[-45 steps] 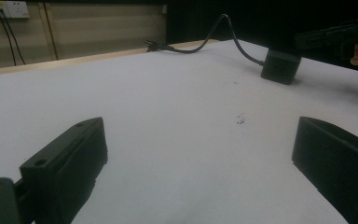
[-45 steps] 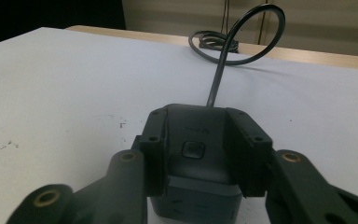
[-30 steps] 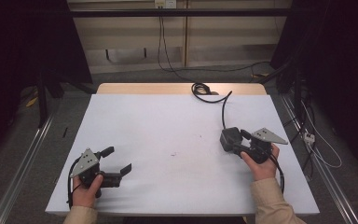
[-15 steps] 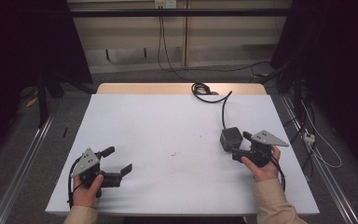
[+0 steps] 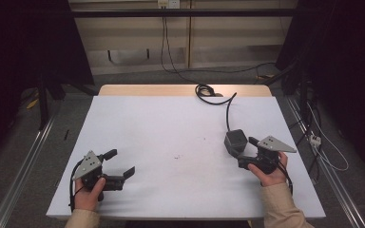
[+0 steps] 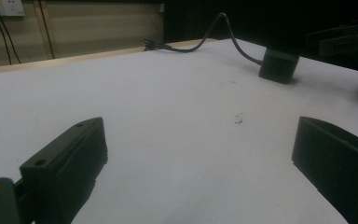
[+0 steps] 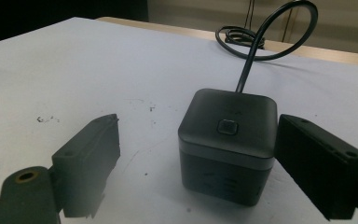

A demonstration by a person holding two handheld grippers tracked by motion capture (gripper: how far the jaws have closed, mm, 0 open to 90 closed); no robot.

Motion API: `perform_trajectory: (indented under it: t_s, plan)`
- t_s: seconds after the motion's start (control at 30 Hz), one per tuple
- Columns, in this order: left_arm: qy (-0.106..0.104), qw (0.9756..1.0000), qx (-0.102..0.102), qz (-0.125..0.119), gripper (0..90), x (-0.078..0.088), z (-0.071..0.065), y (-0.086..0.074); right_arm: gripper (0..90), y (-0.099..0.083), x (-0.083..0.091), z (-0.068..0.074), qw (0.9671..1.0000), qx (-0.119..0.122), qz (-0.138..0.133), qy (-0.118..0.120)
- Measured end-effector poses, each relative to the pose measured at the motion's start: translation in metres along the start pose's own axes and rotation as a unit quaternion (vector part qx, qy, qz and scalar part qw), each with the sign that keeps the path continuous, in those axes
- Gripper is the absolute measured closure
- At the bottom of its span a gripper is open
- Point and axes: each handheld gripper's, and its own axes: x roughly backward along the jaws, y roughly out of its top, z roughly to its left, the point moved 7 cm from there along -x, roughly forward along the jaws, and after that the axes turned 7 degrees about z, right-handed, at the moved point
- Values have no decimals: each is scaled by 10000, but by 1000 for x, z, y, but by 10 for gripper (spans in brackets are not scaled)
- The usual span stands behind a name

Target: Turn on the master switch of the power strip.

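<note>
A black cube (image 5: 235, 141) with a button on top stands on the white table (image 5: 171, 123) at the right, and a black cable (image 5: 214, 97) runs from it to the far edge. My right gripper (image 5: 245, 152) is at the cube. Its jaws have just been opening. In the right gripper view the cube (image 7: 228, 140) stands between them. One jaw is clearly apart from it and the other is close beside its side. My left gripper (image 5: 121, 162) rests near the front left, open with nothing between its jaws (image 6: 199, 126).
The cable coils in a loop (image 7: 261, 32) at the table's far wooden edge. More cables and a wall socket lie on the floor and wall beyond. The left gripper view shows the cube (image 6: 279, 65) far off, with the other gripper (image 6: 345, 37) beside it.
The right gripper's jaws have spread wider around the cube and the hand has shifted slightly back. The cube stays in place. The left hand has not moved.
</note>
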Motion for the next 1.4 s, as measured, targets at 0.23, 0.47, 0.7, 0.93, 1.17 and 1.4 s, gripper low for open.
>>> perform_trajectory:
  t_s: [0.23,0.47,0.7,0.93,1.17,1.4]
  plan:
    - [-2,10000,14,3,29,0,0,0,143,-4,4,4,9999,117,22,50]
    - [-1,10000,9,8,29,-1,-1,0,143,-10,9,5,9998,143,58,98]
    - [6,10000,19,-4,29,-1,0,0,143,-14,13,6,9998,118,74,132]
    - [9,10000,-9,14,29,-1,0,0,143,-19,17,7,9997,166,110,170]
    - [10,10000,7,1,29,0,0,0,143,-23,20,9,9995,176,126,219]
    - [13,10000,6,-5,29,0,0,1,143,-25,22,12,9992,232,168,267]
